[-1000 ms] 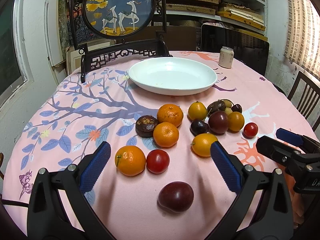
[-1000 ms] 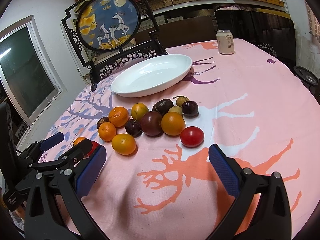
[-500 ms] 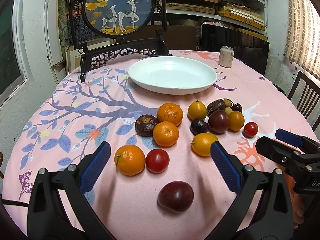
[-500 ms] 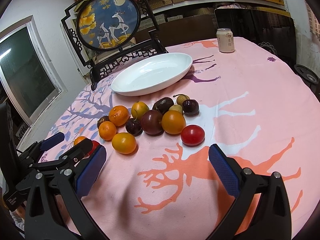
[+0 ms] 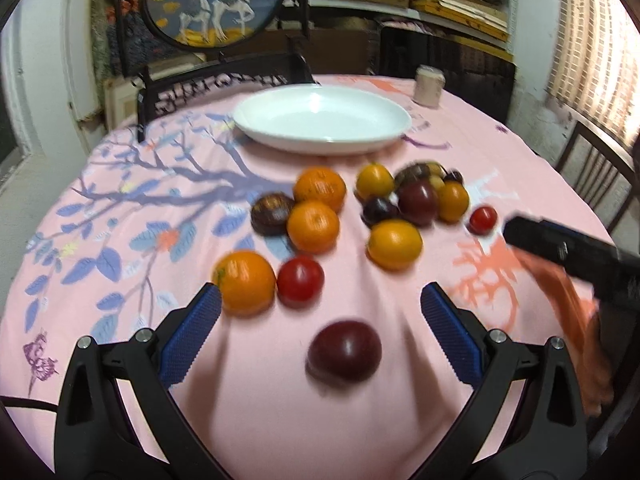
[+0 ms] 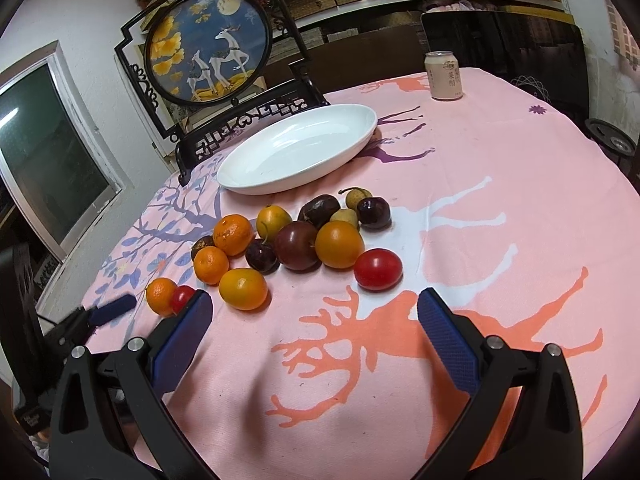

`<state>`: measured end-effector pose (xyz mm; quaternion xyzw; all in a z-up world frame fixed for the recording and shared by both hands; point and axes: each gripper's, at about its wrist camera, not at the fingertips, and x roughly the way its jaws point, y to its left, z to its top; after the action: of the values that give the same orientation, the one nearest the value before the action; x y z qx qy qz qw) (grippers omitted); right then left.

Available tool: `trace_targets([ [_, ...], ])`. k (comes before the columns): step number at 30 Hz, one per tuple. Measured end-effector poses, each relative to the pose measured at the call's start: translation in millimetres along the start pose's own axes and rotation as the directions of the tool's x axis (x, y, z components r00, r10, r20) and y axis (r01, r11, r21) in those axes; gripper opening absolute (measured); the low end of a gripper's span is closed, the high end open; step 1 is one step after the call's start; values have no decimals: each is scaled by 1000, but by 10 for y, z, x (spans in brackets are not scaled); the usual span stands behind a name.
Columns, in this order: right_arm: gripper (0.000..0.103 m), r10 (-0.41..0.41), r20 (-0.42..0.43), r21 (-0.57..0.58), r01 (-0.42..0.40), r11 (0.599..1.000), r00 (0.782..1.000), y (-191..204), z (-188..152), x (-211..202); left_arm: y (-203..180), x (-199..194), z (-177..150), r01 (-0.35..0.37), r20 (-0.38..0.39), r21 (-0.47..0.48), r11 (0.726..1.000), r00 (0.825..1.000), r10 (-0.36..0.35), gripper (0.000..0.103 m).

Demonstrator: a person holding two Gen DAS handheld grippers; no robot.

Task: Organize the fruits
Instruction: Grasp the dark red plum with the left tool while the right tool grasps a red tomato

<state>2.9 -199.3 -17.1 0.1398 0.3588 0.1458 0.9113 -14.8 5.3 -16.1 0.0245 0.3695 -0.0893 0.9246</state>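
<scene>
Several fruits lie loose on the pink tablecloth: oranges, tomatoes, dark plums and small brown ones. A white oval plate [image 5: 322, 122] [image 6: 298, 150] stands empty behind them. My left gripper [image 5: 320, 332] is open, low over the cloth, with a dark red plum [image 5: 344, 352] lying between its blue pads. An orange [image 5: 245, 282] and a red tomato [image 5: 300, 280] sit just beyond its left finger. My right gripper [image 6: 314, 330] is open and holds nothing; a red tomato [image 6: 377, 269] lies just ahead of it.
A drink can [image 6: 443, 76] stands at the table's far right. A dark carved stand with a round deer picture [image 6: 208, 52] rises behind the plate. A chair back [image 5: 596, 176] is at the right edge. Bare cloth [image 6: 520, 184] spreads right of the fruit.
The left wrist view is now blurred and shifted: my left gripper has moved forward, and the plum sits further between its pads. My right gripper has crept toward the red tomato.
</scene>
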Motion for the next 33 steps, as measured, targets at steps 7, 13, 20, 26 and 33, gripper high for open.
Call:
trace_targets([
  [7, 102, 10, -9, 22, -9, 1000, 1000, -34, 8, 4, -28, 10, -41, 70, -50, 39, 997, 996, -68, 101],
  [13, 102, 18, -12, 34, -18, 999, 1000, -41, 10, -3, -138, -34, -152, 93, -92, 122, 988, 992, -82, 78],
  [20, 102, 24, -17, 37, -23, 999, 1000, -50, 11, 8, -130, 58, -123, 135, -141, 106, 985, 983, -119, 56],
  [26, 102, 18, -11, 21, -17, 1000, 1000, -35, 15, 4, -76, 65, -112, 129, -132, 85, 988, 984, -117, 38],
  [33, 90, -27, -9, -46, 27, 999, 1000, 26, 8, 39, -17, -11, -120, 133, -86, 58, 989, 988, -128, 38],
])
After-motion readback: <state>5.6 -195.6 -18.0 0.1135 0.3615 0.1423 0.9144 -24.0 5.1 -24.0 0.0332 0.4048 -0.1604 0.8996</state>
